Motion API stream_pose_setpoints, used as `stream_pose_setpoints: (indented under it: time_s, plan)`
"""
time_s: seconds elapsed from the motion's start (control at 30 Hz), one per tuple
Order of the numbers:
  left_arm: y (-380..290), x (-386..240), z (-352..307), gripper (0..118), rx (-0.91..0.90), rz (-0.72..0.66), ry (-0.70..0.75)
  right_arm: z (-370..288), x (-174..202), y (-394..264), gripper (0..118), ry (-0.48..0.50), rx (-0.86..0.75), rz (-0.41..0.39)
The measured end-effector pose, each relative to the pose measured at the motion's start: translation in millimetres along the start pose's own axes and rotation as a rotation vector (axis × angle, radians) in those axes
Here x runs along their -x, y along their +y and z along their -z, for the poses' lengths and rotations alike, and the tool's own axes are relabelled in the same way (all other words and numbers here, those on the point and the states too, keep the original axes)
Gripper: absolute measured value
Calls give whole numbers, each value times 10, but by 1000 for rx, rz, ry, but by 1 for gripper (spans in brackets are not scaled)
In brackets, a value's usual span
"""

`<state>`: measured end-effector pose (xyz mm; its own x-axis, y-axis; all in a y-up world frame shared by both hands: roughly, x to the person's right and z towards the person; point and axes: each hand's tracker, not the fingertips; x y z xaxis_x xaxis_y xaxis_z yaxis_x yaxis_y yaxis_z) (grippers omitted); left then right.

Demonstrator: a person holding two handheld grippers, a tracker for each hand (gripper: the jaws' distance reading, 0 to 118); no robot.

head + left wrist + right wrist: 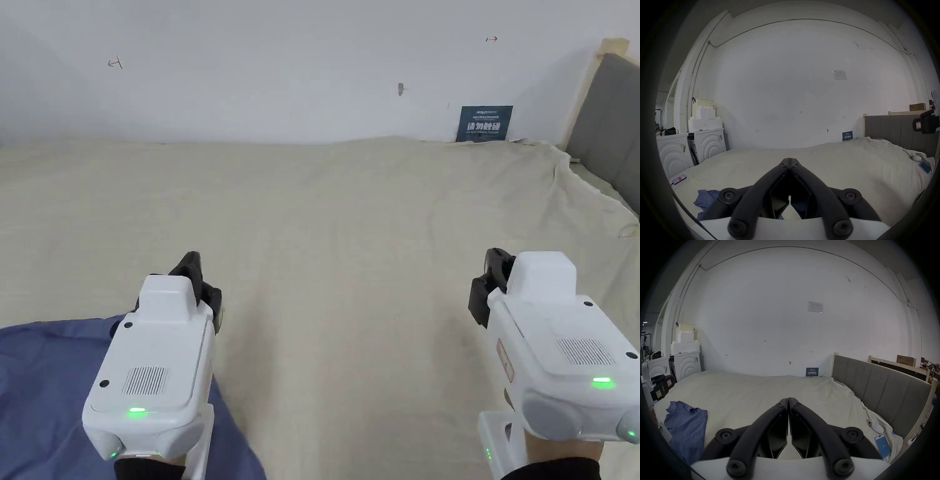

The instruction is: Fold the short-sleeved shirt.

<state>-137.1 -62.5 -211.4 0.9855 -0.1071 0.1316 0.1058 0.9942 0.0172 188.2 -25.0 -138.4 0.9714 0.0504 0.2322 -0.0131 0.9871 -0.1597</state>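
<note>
A blue short-sleeved shirt (44, 387) lies crumpled on the cream bed sheet (350, 237) at the near left; it shows as a heap (687, 423) in the right gripper view and as a bunched edge (705, 199) in the left gripper view. My left gripper (194, 265) hovers over the shirt's right edge, jaws pressed together with nothing between them (789, 160). Far to the right, my right gripper (494, 262) hangs over bare sheet, also shut and empty (788, 399).
A grey padded headboard (883, 391) runs along the bed's right side. Two phones lie on the sheet, one near the headboard (882, 446) and one at the left edge (679, 179). White cabinets (688, 149) stand left of the bed. A blue sign (484, 123) leans on the wall.
</note>
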Motion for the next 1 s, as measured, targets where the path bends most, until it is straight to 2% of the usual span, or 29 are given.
stream_pose_setpoints:
  time_s: [0.47,0.63,0.8,1.0]
  plan:
    - [4,56,-13,0,-6,-6,15,7,26,32,0,10,-7,-9]
    - [-4,165,-38,0,-8,-12,41,36,138,40,0,29,-13,-21]
    - [-1,431,-133,0,-7,-24,102,121,403,75,0,87,-19,-32]
    - [-21,914,-352,0,-2,-3,211,203,910,127,0,195,-33,-35]
